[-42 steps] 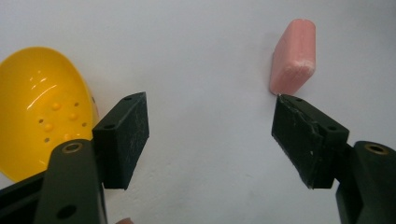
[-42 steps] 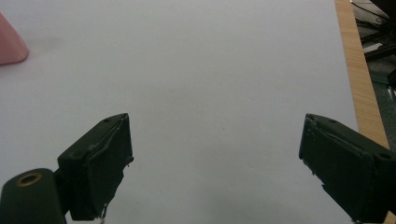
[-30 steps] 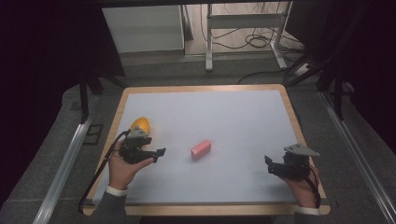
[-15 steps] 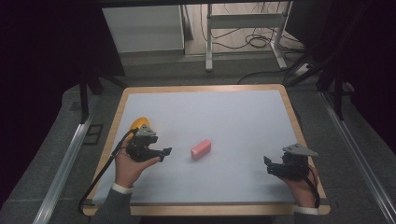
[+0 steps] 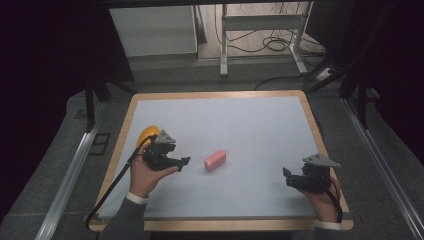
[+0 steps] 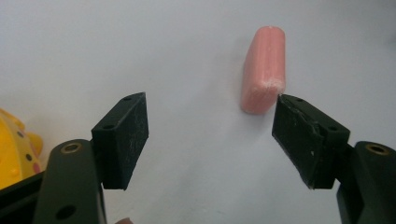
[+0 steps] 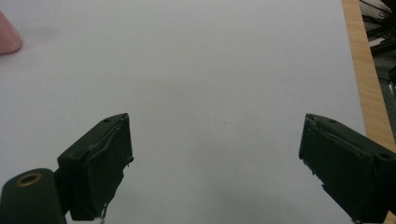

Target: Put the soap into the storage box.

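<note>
Block (image 5: 215, 160): was plain pink, a little paler and whitish along one worn end edge in the left gripper view (image 6: 262, 70).
Toy (image 5: 146, 135): was yellow-orange; in the left gripper view (image 6: 11, 149) it was yellow with small dark and pinkish dots.
Left gripper (image 5: 184, 162): was black, with a grey plate on top and brass-coloured rivets at the jaws.
Right gripper (image 5: 286, 172): was black, likewise grey-plated on top.
Table (image 5: 260, 120): was pale bluish-white on its surface, framed by a light wooden border.
Sleeve (image 5: 129, 222): was grey with a white cuff.
</note>
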A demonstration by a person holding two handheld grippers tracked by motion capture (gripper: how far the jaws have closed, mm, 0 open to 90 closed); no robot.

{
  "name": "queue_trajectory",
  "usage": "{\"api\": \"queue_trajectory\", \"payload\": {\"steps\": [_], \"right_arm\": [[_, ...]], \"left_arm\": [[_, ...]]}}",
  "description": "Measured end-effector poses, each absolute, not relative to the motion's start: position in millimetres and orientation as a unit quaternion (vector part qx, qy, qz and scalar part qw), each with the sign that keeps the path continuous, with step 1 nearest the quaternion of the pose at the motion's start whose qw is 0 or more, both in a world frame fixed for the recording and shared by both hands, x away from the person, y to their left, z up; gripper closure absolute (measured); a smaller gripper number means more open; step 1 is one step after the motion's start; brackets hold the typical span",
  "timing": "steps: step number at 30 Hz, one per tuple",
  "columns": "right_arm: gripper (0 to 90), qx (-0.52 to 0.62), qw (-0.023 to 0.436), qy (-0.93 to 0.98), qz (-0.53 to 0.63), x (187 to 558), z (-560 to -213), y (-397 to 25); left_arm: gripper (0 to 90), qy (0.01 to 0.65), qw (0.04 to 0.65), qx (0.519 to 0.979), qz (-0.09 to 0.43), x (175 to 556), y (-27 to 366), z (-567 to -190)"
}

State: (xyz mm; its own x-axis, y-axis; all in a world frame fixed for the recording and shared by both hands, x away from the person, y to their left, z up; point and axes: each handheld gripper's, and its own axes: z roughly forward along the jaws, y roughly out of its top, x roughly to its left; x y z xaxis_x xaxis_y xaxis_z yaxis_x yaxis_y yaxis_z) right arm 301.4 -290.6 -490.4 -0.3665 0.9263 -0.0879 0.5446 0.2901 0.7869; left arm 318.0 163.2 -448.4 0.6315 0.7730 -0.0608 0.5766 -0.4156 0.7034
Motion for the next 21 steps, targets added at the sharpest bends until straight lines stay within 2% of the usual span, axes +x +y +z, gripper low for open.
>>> {"api": "queue_trajectory", "payload": {"steps": [21], "right_arm": [[9.3, 0.485, 0.276, 0.759, 0.336, 303, -494, -288]], "left_arm": [[27.6, 0.39, 0.337, 0.848, 0.125, 336, 134, -451]]}}
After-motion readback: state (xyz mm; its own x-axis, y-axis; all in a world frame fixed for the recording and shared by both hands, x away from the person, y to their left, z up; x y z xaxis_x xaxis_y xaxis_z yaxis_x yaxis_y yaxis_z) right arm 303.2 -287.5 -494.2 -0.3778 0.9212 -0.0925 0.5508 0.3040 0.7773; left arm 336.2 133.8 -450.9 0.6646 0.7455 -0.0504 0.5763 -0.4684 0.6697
